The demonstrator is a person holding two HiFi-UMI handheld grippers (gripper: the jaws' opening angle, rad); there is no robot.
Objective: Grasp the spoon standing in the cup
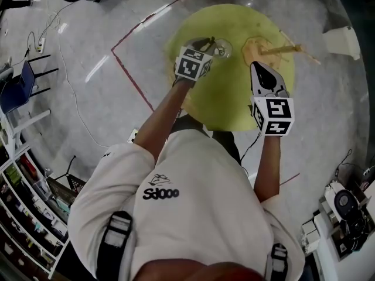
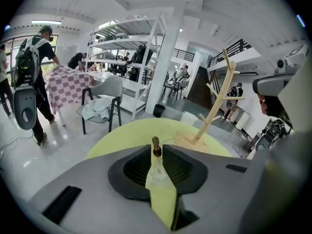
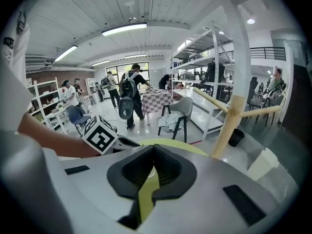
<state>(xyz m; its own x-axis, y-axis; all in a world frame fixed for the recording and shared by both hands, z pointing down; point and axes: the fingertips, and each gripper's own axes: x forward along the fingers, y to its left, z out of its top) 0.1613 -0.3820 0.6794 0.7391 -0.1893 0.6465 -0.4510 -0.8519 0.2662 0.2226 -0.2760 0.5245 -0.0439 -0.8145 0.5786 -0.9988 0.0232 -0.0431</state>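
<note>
The spoon (image 2: 156,144) is standing upright in the clear glass cup (image 1: 218,50), and its brown knobbed handle end is poking up between the jaw tips of your left gripper (image 2: 156,152). Those jaws are pinching the handle from both sides, held apart only by the handle's width. Through the gap below the tips the glass is showing against the yellow-green of the round table (image 1: 234,104). The cup is sitting in the left half of the table, nearer its left edge than its right.

Your right gripper (image 3: 153,147) is hanging over the right half, close to the edge nearest you and well apart from the cup. Its jaws are pressing tip to tip with nothing between them.

A wooden branched stand (image 1: 281,50) is standing by the table's right edge, beyond that gripper. Off the table, a grey chair (image 2: 105,101) is carrying a crumpled cloth.
</note>
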